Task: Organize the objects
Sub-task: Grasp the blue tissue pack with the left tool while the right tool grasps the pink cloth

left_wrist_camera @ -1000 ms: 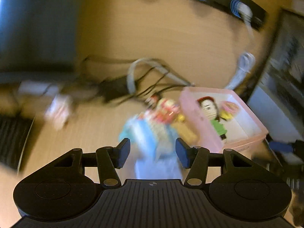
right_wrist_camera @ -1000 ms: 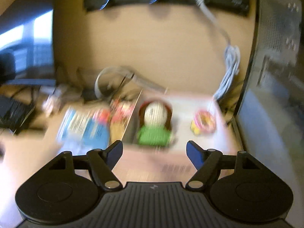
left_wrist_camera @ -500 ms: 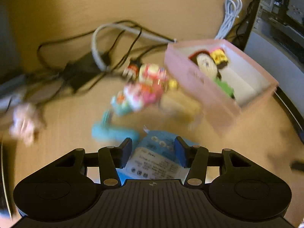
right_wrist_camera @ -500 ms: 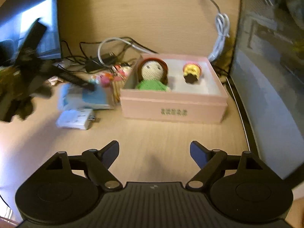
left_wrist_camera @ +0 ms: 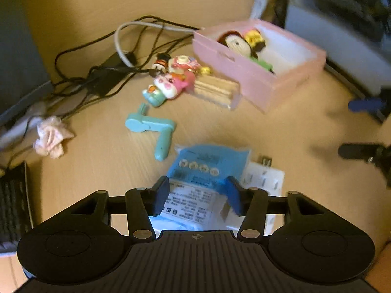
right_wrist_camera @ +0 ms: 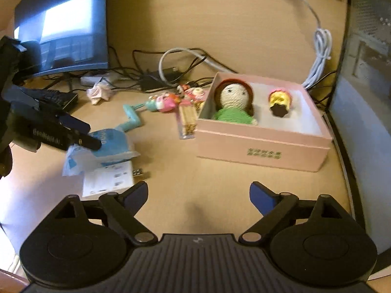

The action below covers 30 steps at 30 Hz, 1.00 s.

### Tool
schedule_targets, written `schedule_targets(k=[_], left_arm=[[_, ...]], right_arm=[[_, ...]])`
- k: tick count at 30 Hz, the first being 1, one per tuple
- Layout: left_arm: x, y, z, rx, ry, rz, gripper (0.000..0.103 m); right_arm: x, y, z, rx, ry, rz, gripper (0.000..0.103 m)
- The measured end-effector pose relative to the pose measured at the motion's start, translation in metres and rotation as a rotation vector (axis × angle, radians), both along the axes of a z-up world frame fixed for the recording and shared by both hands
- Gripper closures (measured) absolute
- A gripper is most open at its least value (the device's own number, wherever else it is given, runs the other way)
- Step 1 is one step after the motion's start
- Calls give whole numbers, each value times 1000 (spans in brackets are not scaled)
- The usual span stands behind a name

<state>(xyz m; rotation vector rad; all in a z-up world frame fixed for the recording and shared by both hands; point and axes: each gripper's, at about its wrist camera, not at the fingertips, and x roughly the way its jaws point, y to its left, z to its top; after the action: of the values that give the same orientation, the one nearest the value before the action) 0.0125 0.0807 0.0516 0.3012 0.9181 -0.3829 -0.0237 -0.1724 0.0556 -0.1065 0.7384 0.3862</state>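
A pink box (right_wrist_camera: 261,144) (left_wrist_camera: 246,73) on the wooden desk holds a crochet doll (right_wrist_camera: 232,102) and a small yellow toy (right_wrist_camera: 279,100). A blue tissue packet (left_wrist_camera: 202,171) (right_wrist_camera: 110,144) lies left of the box. My left gripper (left_wrist_camera: 198,195) is open, its fingers on either side of the packet; it also shows in the right wrist view (right_wrist_camera: 80,134). My right gripper (right_wrist_camera: 198,195) is open and empty above bare desk in front of the box. A teal folding toy (left_wrist_camera: 156,129), colourful figures (left_wrist_camera: 173,83) and a pack of wafers (left_wrist_camera: 217,90) lie beside the box.
A white charger (left_wrist_camera: 264,178) lies right of the packet. Tangled black cables and a power brick (left_wrist_camera: 102,75) are at the back. A crumpled tissue (left_wrist_camera: 51,136), a keyboard (left_wrist_camera: 12,202), a monitor (right_wrist_camera: 63,31) and a computer case (right_wrist_camera: 366,73) surround the area.
My left gripper has come down over the blue packet, which now lies between its fingers. My right gripper has pulled back from the box.
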Motion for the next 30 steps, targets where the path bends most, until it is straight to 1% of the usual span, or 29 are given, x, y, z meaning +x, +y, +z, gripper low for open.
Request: schedule_targets(k=[2,4,7,9,11,12,14,15,17,21,25,28,30], left_arm=[[5,-2,-4,-5,-3,18,37],[17,-1,-11,-48,32,58,36],[33,1,-24,-82,96,102,35],[37,4,-28,-95,109,142,36],[34,7,-28,-110,102,169,42],[31,10,-27,-117,97,182,42],[22,19,-26,-125,95,227,44],[15,27,-25,-142,101,264,45],[2,44,-23,-190,107,322,46],[-34,91,-15,-317,89,475,47],[-74,140,1,-431,21,636,47],[-105,171,13,-471,-49,742,47],[-124,189,17,-487,-77,809,47]], right_arm=[[-1,3,-3,-1,11,-1,12],[-4,5,-4,4,20,13,12],[-10,10,-9,-11,33,35,12],[-14,14,-11,-24,32,46,12],[-18,15,-12,-27,33,56,12],[-19,16,-13,-26,34,61,12],[-17,20,-14,-25,40,67,12],[-16,22,-15,-23,41,71,12],[-10,29,-13,-14,37,81,12],[11,51,-6,14,34,111,11],[43,90,5,28,29,171,11],[70,133,11,31,1,220,11],[89,164,11,53,-14,226,11]])
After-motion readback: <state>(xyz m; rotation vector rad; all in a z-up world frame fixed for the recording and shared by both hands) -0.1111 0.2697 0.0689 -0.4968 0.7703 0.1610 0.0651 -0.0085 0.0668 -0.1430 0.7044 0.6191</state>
